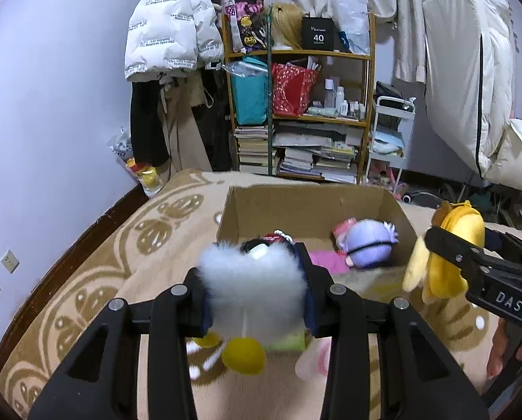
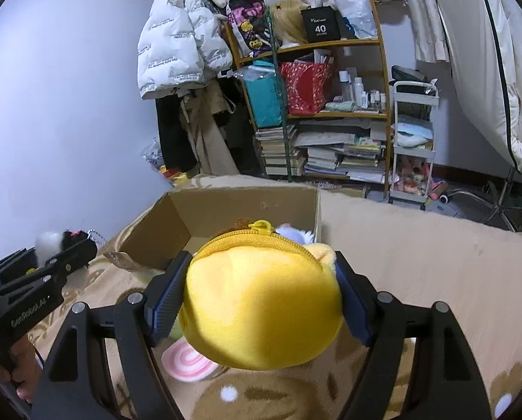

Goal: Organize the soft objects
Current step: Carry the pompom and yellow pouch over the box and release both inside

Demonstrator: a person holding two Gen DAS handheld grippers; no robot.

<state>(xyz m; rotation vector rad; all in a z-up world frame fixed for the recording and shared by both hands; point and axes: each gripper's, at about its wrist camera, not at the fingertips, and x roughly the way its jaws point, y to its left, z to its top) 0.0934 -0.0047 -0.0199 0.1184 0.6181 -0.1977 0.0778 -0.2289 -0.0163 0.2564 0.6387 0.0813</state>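
My left gripper is shut on a fluffy white plush toy with a black head and yellow feet, held just in front of an open cardboard box on the bed. My right gripper is shut on a yellow zippered plush pouch, held near the box's front right corner; it also shows in the left wrist view. Inside the box lies a purple round plush on a pink cloth. A pink-and-white swirl plush lies on the blanket below the grippers.
The beige patterned blanket covers the bed. Behind it stand a wooden shelf with books and bags, a white cart, hanging coats and a white quilt. A lilac wall is at left.
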